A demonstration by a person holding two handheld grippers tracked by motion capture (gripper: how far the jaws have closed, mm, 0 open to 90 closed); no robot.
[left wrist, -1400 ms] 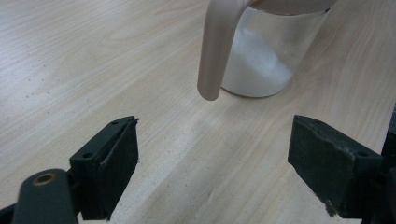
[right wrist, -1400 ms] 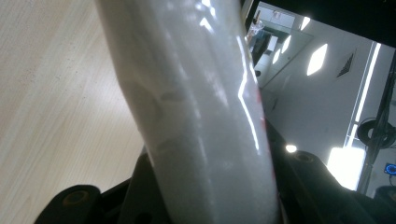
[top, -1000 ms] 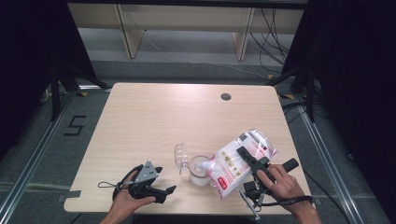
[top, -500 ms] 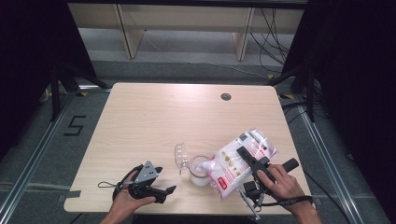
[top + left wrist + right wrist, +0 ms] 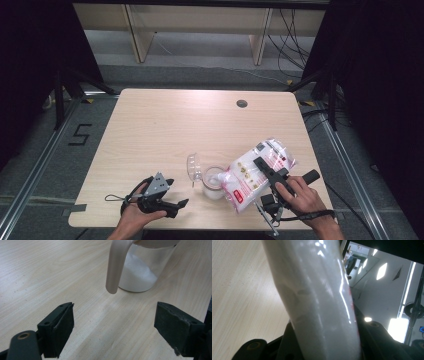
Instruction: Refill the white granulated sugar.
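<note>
Risk: the bag (image 5: 252, 172), tilted over the jar (image 5: 213, 183) at near centre, could spill powder past the rim.
Cause: the jar stands unheld.
Right gripper (image 5: 270, 172): clamped on the bag, hand near right.
Left gripper (image 5: 172, 205): jaws apart, empty, low on the table (image 5: 165, 125), aimed at the jar.

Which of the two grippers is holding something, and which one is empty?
The right gripper is clamped on the white bag, tipped over the jar. The left gripper is open and empty.
</note>
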